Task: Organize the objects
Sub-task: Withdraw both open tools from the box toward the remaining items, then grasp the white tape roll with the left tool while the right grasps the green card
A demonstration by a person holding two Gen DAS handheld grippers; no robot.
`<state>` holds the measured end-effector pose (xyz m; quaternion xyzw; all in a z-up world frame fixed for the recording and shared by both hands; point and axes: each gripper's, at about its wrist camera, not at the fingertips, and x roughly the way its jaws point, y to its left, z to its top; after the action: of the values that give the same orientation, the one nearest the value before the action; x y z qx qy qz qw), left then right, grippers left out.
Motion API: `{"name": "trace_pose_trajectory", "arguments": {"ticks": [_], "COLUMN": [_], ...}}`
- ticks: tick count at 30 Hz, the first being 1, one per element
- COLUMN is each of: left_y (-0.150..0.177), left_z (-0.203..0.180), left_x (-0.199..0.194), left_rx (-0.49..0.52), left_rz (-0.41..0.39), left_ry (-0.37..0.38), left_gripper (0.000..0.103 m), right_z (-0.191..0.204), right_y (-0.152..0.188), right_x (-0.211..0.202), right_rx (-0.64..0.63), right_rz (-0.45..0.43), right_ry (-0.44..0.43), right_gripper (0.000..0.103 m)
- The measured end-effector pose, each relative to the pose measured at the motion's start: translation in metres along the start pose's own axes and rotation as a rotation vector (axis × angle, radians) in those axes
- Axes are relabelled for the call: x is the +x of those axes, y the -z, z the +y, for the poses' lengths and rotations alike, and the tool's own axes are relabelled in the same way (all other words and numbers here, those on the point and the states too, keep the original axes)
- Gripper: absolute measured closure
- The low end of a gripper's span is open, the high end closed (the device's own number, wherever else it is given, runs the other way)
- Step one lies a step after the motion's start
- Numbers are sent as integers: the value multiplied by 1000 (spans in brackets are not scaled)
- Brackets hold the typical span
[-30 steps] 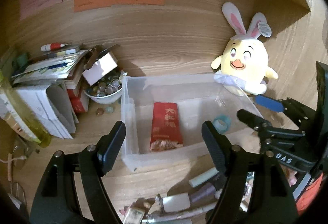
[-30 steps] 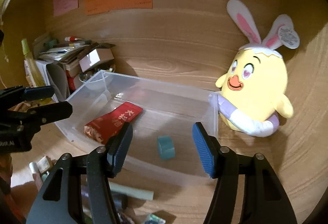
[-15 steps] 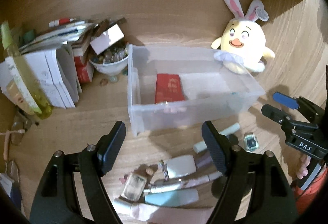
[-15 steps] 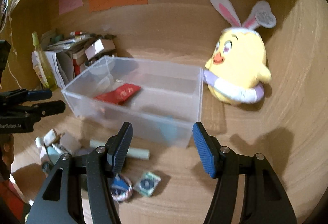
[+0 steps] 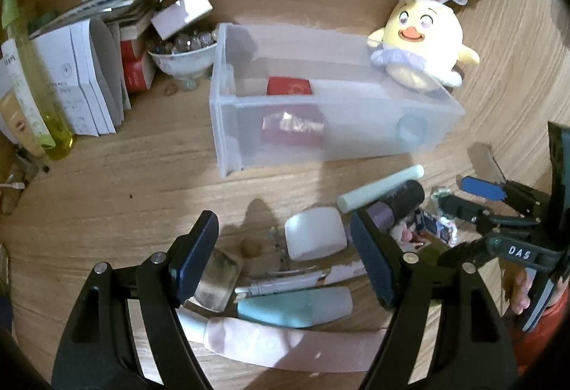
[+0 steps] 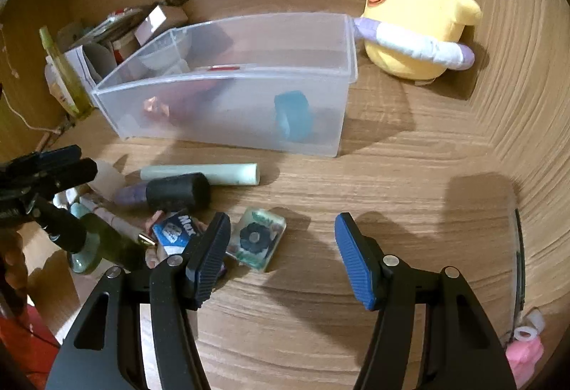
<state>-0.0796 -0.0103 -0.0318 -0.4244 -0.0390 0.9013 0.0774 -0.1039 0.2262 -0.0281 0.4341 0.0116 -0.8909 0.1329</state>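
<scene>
A clear plastic bin (image 5: 228, 126) (image 6: 349, 69) on the wooden desk holds a red packet (image 5: 289, 86) and a teal tape roll (image 6: 293, 115). In front of it lies a heap of small items: a pale green stick (image 6: 199, 173), a black-capped purple tube (image 6: 178, 192), a white pad (image 5: 315, 237), a teal-and-white tube (image 5: 295, 307), a pink tube (image 5: 270, 343) and a clear square case (image 6: 256, 239). My left gripper (image 5: 285, 258) hangs open over the heap. My right gripper (image 6: 281, 247) is open too, its left finger beside the square case.
A yellow chick plush with rabbit ears (image 5: 420, 44) leans against the bin's far right corner. Books, boxes, a bowl of marbles (image 5: 183, 55) and a yellow bottle (image 5: 35, 97) crowd the left. A pink object (image 6: 527, 350) lies at the right edge.
Both grippers have dropped and pulled back from above the bin to over the heap in front of it. The jaws of both keep the same width.
</scene>
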Motion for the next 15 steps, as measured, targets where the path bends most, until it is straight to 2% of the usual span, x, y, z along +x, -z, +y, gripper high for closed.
{"name": "trace_pose_trajectory", "arguments": {"ticks": [6, 9, 15], "left_y": [5, 5, 6], "left_z": [-9, -11, -9], "left_x": [8, 12, 17], "left_rx": [17, 22, 9], "left_rz": [13, 15, 22], "left_ry": [16, 26, 48], "left_gripper": [27, 32, 46], "right_z": [3, 5, 1], "right_y": [3, 4, 3], "right_x": [3, 6, 5], "right_rx": [6, -3, -1], "right_rz": [15, 23, 27], "right_ry": [-19, -11, -8], "right_gripper": [46, 47, 69]}}
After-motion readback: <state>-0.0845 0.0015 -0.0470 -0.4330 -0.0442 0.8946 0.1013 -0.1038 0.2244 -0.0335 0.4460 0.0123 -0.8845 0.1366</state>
